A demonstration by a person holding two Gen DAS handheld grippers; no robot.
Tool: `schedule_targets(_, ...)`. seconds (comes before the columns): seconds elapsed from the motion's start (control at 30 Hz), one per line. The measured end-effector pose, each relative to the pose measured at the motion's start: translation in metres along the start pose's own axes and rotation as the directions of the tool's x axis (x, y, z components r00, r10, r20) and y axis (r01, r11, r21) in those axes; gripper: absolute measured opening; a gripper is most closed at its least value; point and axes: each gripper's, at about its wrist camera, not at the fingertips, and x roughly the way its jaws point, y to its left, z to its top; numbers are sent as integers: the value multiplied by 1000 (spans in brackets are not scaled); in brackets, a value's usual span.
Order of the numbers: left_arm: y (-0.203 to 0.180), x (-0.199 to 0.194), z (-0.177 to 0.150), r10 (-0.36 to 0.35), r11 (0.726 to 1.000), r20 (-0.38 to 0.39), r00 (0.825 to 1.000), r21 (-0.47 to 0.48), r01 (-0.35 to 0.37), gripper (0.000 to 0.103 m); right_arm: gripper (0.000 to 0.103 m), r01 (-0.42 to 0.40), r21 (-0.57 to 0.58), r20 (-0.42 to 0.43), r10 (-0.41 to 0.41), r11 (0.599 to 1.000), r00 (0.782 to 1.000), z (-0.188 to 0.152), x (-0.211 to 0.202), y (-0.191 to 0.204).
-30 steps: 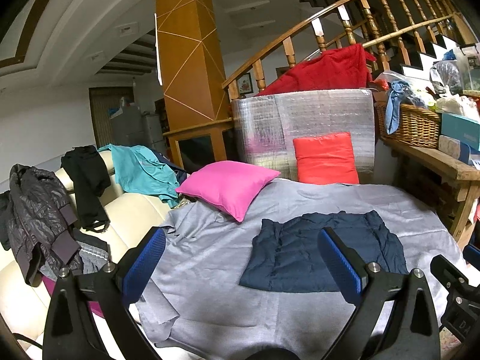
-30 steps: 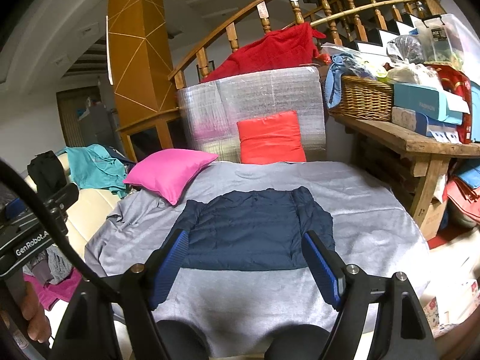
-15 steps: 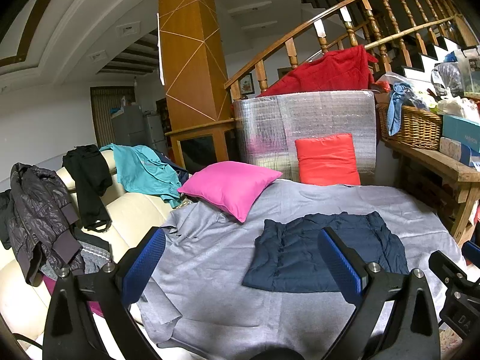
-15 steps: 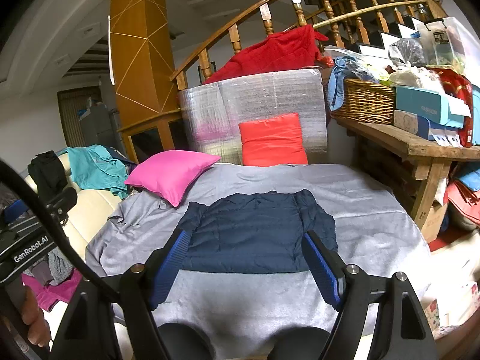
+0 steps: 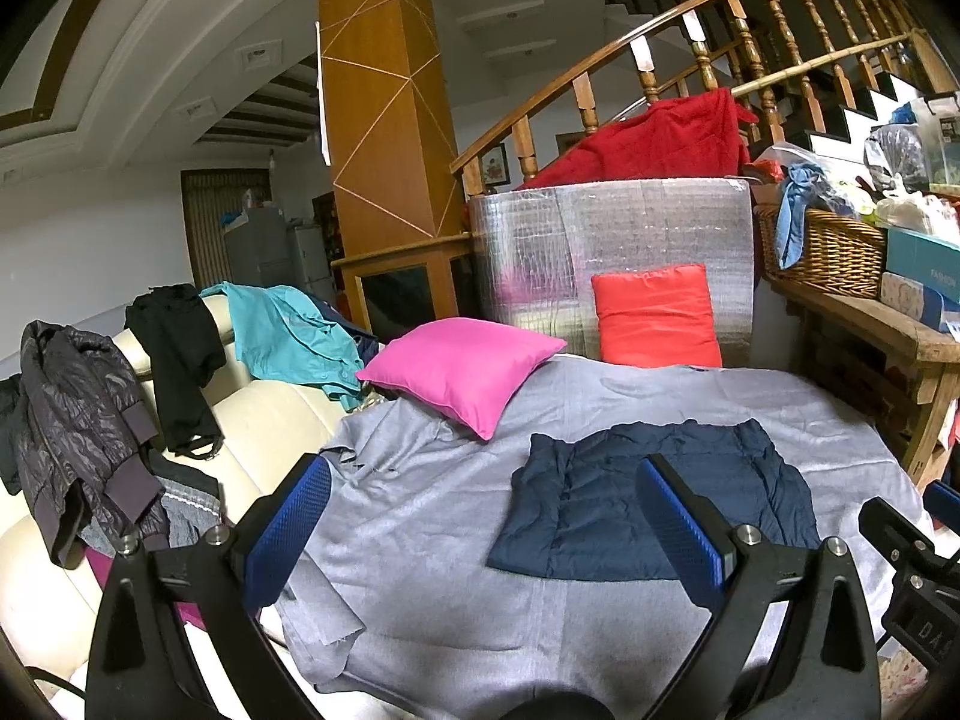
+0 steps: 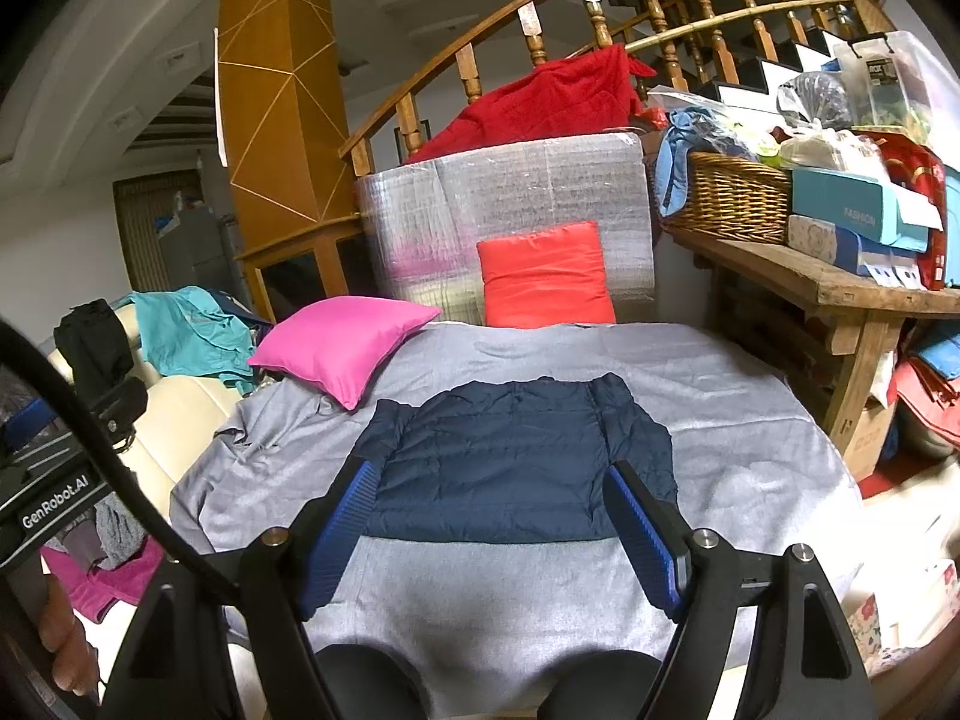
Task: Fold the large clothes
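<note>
A dark navy puffer jacket [image 5: 606, 498] lies folded into a flat rectangle on the grey cloth [image 5: 420, 504] that covers the table; it also shows in the right wrist view [image 6: 510, 462]. My left gripper [image 5: 480, 492] is open and empty, held above the table's near left side, short of the jacket. My right gripper [image 6: 492, 498] is open and empty, above the jacket's near edge. The right gripper's body [image 5: 906, 564] shows at the left wrist view's right edge.
A pink cushion [image 5: 462, 372] and a red cushion [image 5: 657, 315] sit at the back of the table. A cream sofa [image 5: 264, 420] on the left carries a black jacket [image 5: 72, 426] and a teal garment [image 5: 288, 330]. A wooden bench [image 6: 840, 294] with a basket [image 6: 726, 198] stands on the right.
Both grippers have drifted slightly back and up. The jacket has not moved, and both grippers stay open.
</note>
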Motion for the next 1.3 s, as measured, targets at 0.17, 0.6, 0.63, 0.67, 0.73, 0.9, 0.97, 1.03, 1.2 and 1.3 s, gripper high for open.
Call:
schedule_targets(0.17, 1, 0, -1, 0, 1000, -1, 1000, 0, 0, 101, 81, 0, 0, -3, 0, 1000, 1000, -2, 0, 4)
schedule_targets(0.6, 7, 4, 1, 10, 1000, -3, 1000, -23, -10, 101, 81, 4, -17, -5, -4, 1000, 1000, 2, 5, 10)
schedule_targets(0.63, 7, 5, 1, 12, 1000, -4, 1000, -26, -12, 101, 81, 3, -19, -7, -3, 1000, 1000, 3, 7, 10)
schedule_targets(0.67, 7, 7, 2, 12, 1000, -8, 1000, -28, -13, 101, 81, 3, -20, -9, -3, 1000, 1000, 4, 8, 10)
schedule_targets(0.73, 7, 11, 3, 13, 999, -15, 1000, -32, -14, 101, 81, 1, -18, -13, -1, 1000, 1000, 8, 14, 9)
schedule_targets(0.9, 6, 28, 4, 14, 999, -37, 999, -39, -15, 101, 81, 2, -14, -26, -2, 1000, 1000, 14, 32, 9)
schedule_targets(0.97, 4, 39, 4, 10, 999, -51, 999, -39, -12, 101, 81, 8, -15, -35, -8, 1000, 999, 16, 43, 10)
schedule_targets(1.03, 1, 51, 4, 6, 999, -69, 998, -32, -8, 101, 81, 10, -12, -47, -10, 1000, 999, 20, 55, 11)
schedule_targets(1.2, -4, 81, 6, 9, 1000, -95, 995, -24, -11, 101, 81, 18, -12, -64, -19, 1000, 998, 29, 86, 11)
schedule_targets(1.3, -5, 97, 7, 10, 1000, -103, 995, -28, -13, 101, 81, 19, -13, -77, -20, 1000, 997, 35, 106, 9)
